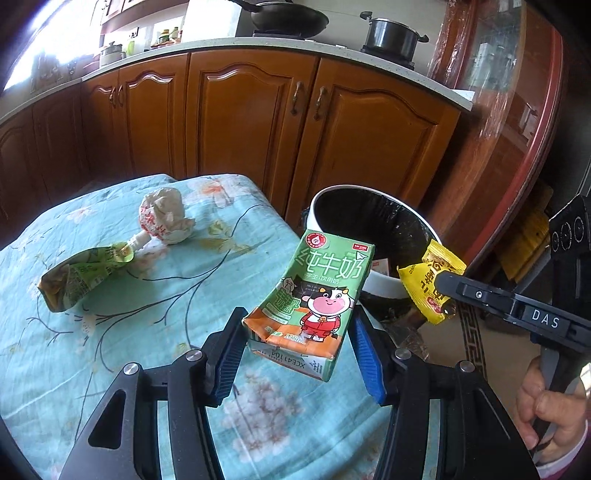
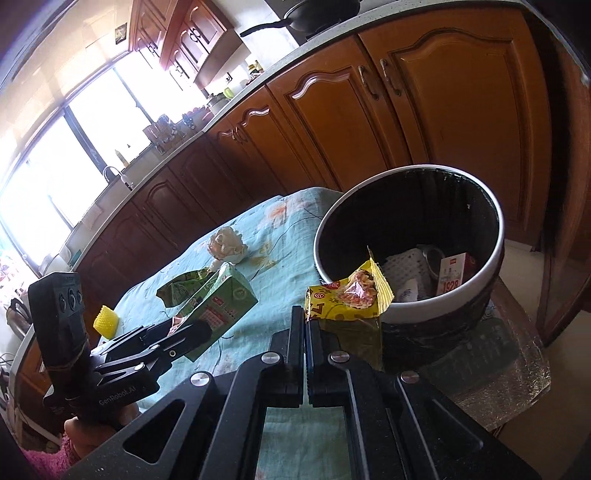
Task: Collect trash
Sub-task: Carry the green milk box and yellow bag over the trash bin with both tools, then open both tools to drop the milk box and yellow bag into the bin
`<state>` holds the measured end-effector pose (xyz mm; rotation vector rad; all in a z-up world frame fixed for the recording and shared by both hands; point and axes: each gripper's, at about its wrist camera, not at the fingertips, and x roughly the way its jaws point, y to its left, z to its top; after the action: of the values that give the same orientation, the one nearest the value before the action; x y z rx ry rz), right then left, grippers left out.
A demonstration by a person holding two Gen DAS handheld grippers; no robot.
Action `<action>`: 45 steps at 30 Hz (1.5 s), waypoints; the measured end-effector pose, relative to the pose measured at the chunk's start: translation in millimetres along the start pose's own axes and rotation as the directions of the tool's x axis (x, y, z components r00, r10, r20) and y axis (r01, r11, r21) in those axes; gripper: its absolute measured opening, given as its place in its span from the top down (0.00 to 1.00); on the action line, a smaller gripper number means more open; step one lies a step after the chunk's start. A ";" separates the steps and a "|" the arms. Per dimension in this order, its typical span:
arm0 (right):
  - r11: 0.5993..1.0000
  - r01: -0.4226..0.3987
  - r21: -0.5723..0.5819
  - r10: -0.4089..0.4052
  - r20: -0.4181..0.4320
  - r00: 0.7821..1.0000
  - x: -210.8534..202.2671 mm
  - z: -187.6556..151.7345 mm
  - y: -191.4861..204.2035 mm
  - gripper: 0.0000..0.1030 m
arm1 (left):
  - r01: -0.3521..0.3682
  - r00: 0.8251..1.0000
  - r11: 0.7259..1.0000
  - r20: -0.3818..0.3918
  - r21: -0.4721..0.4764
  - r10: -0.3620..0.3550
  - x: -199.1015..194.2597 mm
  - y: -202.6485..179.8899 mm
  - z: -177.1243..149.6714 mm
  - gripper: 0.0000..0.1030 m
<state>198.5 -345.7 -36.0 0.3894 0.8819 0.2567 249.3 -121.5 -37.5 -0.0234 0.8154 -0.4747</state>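
Left gripper: blue pads spread wide, clasps a milk carton by its two sides; shows in the right wrist view from the flank, fingers across the carton's lower part.

Milk carton: green and orange, cartoon cow on the face, dented, tilted; hangs clear above the table, near the edge that faces the bin.

Right gripper: jaws nearly together, pinches the lower edge of a yellow snack wrapper; enters the left wrist view from the right, steadied by the right hand.

Yellow snack wrapper: torn open at the top, crumpled; stands up from the jaws right at the near rim of the bin.

Table: covered by a teal cloth with a flower and branch print.

Yellow knobbly object: lies on the cloth beyond the left gripper; cannot tell what kind.

Green spouted pouch: flattened, crumpled, lies on the cloth, spout toward the paper ball.

Crumpled paper ball: white with red print, sits on the cloth just past the pouch's spout.

Trash bin: round, white rim, black liner, stands just beside the table; holds a red and white box and white padded material.

Wooden cabinets: run behind table and bin under a pale counter.

Wok and lidded pot: sit on the stove farthest back.
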 end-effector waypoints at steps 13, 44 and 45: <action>1.000 0.018 0.022 -0.018 0.027 0.999 -8.7 17.1 -27.9 1.00 | 0.010 1.000 0.998 -0.007 0.055 -0.010 27.7 -33.6 24.4 0.48; 0.996 0.079 0.046 -0.076 -0.059 0.995 28.0 69.1 -78.0 0.97 | -0.028 0.994 0.994 -0.105 0.104 0.039 132.2 -66.0 91.9 0.48; 0.996 0.079 0.043 -0.076 -0.068 0.995 30.2 70.1 -78.2 0.97 | -0.026 0.993 0.994 -0.109 0.105 0.038 134.1 -66.7 92.7 0.48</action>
<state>276.8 -420.4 -50.7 0.3896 0.9675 0.1789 366.8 -251.8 -53.3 0.1123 0.8977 -0.4903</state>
